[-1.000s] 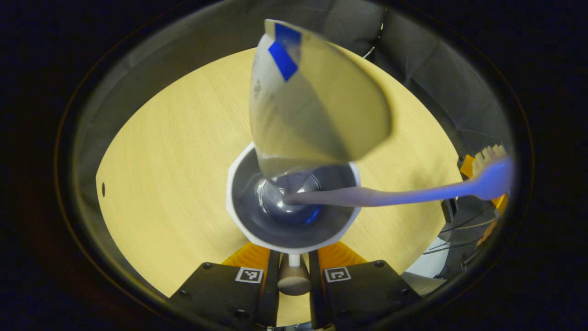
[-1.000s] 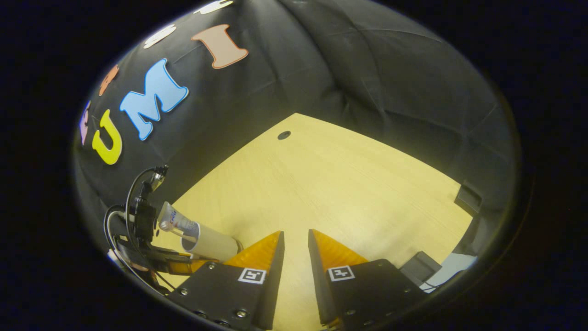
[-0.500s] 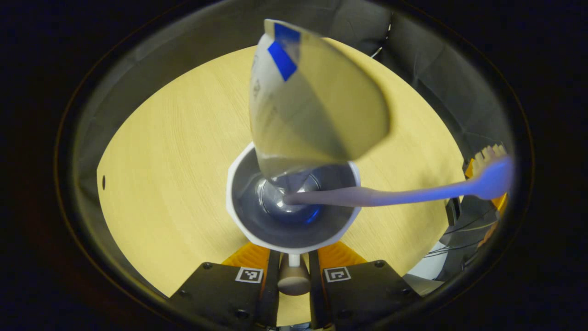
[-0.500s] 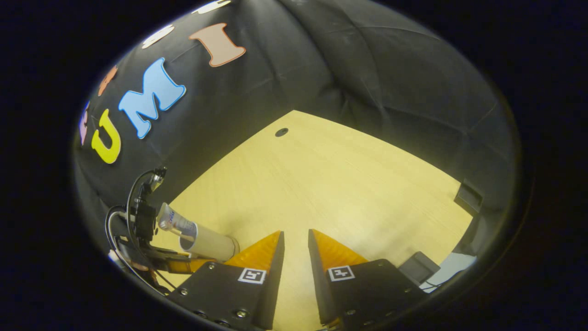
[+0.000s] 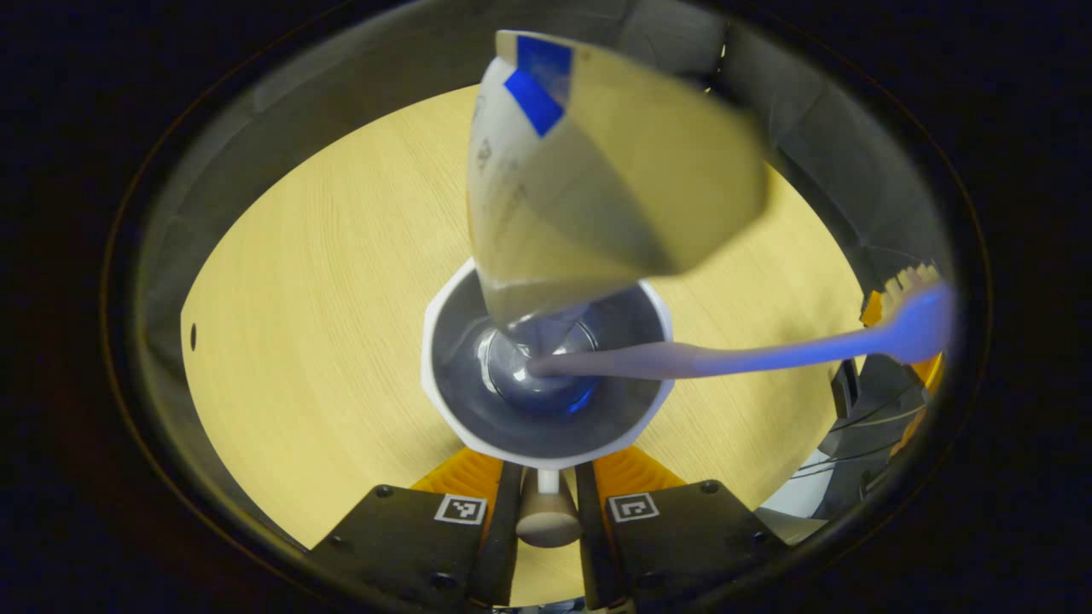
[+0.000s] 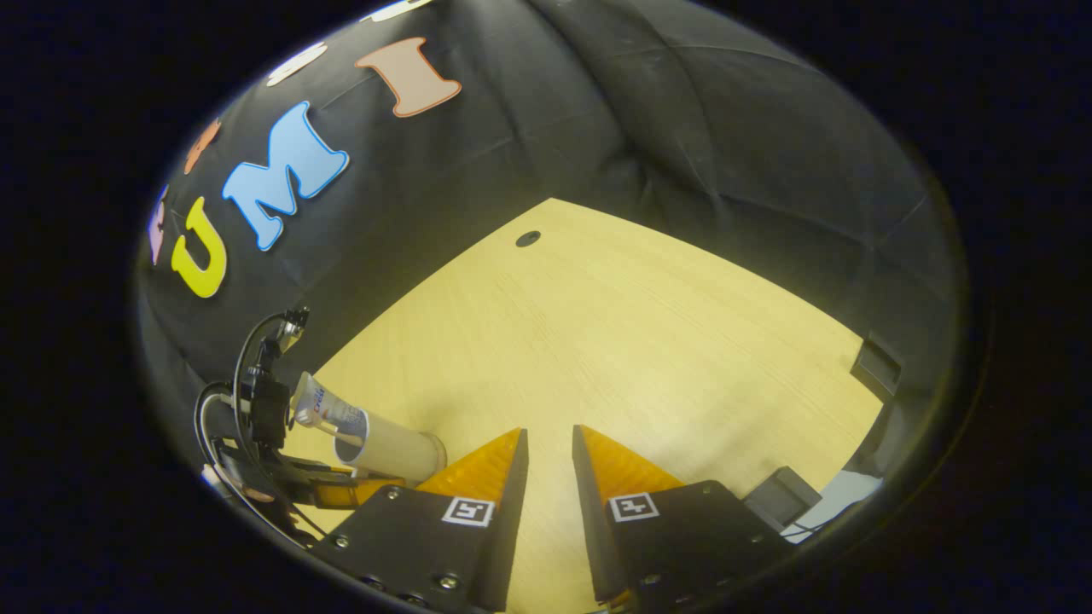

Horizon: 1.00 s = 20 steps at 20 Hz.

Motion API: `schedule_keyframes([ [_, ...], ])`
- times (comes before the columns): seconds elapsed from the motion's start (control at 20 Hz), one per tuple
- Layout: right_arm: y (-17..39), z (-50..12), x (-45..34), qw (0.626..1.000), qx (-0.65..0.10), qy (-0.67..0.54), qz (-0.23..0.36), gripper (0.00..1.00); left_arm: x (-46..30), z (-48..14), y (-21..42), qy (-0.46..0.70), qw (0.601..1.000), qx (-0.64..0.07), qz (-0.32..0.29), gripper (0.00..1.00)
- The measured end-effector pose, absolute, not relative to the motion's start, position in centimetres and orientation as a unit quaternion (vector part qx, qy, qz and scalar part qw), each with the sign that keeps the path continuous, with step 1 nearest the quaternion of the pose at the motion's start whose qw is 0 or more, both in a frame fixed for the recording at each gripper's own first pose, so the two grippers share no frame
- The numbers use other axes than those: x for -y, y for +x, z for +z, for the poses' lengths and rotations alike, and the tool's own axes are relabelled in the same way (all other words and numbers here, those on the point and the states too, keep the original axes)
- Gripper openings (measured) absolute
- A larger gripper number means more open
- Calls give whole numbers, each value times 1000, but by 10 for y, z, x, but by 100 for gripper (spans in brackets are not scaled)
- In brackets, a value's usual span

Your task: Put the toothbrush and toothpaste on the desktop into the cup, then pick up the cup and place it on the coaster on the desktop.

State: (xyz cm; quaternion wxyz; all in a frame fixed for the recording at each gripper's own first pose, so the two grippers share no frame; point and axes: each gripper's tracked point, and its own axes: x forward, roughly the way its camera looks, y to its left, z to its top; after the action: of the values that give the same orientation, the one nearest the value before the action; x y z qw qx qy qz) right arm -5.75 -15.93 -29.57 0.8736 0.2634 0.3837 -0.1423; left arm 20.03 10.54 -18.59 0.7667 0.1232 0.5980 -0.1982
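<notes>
In the left gripper view I look straight down into the cup (image 5: 431,375), which has a white rim and a grey inside. The toothpaste tube (image 5: 597,170) stands in it and leans toward the camera. The pale blue toothbrush (image 5: 768,358) also rests in it, with its bristled head out to the right. My left gripper (image 5: 548,467) is shut on the cup's handle (image 5: 546,516). In the right gripper view the cup (image 6: 392,454) and tube (image 6: 328,414) appear at lower left. My right gripper (image 6: 550,435) is open above the table with nothing between its fingers.
The pale wooden table (image 6: 648,341) reaches back to the black cloth wall and has a small round hole (image 6: 527,238) near its far edge. Dark boxes (image 6: 781,495) sit at its right edge. The right gripper's body (image 5: 870,409) is at the far right of the left gripper view.
The toothpaste tube has tipped slightly up and to the right in the cup. The right gripper's view has shifted a little. Both grips are unchanged.
</notes>
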Motion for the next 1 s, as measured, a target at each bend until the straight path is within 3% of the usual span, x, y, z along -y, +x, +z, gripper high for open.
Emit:
schedule_keyframes([
  [0.1, -58, -296, 158, 874, -384, 262, -139, 35, -134, -160, 215, 120, 768, -598, -195, 41],
  [0.15, -57, -295, 156, 875, -385, 261, -137, 35, -150, -146, 224, 120, 770, -595, -194, 47],
  [0.2, -56, -294, 155, 875, -385, 261, -135, 31, -166, -131, 232, 119, 772, -593, -194, 47],
  [0.3, -56, -295, 151, 875, -388, 259, -130, 35, -198, -100, 246, 116, 773, -591, -198, 59],
  [0.35, -56, -295, 149, 875, -390, 258, -127, 35, -216, -83, 253, 116, 775, -589, -198, 55],
  [0.4, -55, -295, 146, 875, -391, 257, -124, 31, -235, -67, 261, 117, 776, -587, -197, 55],
  [0.45, -55, -296, 142, 875, -394, 256, -119, 35, -255, -49, 269, 118, 779, -584, -197, 55],
  [0.55, -51, -296, 130, 876, -398, 251, -106, 31, -297, -12, 285, 114, 784, -578, -196, 56],
  [0.7, -47, -294, 111, 880, -405, 234, -80, 35, -364, 49, 306, 97, 792, -572, -193, 55],
  [0.75, -48, -295, 103, 882, -408, 227, -69, 31, -389, 70, 313, 90, 794, -571, -189, 56],
  [0.8, -45, -293, 94, 883, -410, 221, -58, 31, -331, 83, 319, 83, 797, -569, -185, 56],
  [0.85, -44, -291, 85, 884, -411, 216, -47, 31, -396, 93, 316, 77, 802, -565, -178, 57],
  [1.0, -38, -281, 63, 891, -408, 199, -17, 35, -406, 120, 304, 57, 828, -537, -150, 56],
])
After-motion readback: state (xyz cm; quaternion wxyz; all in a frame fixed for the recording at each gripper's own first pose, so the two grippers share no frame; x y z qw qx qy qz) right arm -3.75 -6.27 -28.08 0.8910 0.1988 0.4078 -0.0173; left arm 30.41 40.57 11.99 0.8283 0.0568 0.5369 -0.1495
